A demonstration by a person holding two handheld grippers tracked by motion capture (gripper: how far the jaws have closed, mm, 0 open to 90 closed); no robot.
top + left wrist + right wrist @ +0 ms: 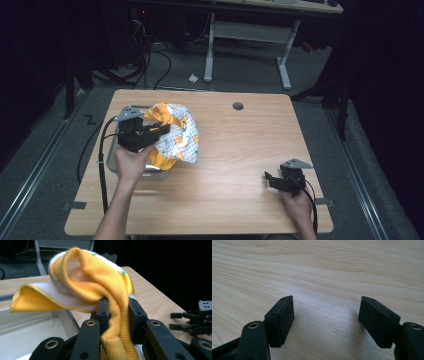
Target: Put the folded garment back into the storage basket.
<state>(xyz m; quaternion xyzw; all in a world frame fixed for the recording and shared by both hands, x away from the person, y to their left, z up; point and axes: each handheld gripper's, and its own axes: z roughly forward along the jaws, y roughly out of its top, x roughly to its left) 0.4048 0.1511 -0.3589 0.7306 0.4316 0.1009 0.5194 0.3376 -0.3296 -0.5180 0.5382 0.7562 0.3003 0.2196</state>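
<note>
Lifting the yellow knit garment (pixel 95 282) out of the grey bin (pixel 113 162), clamped in the left gripper (pixel 162 131); right gripper (pixel 325 322) gaping idle; next, probably carrying it onto the table (pixel 240 150).

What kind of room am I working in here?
Probably a lab or workshop: a wooden table on grey carpet, loose cables on the floor behind it, and a height-adjustable desk frame further back.
</note>
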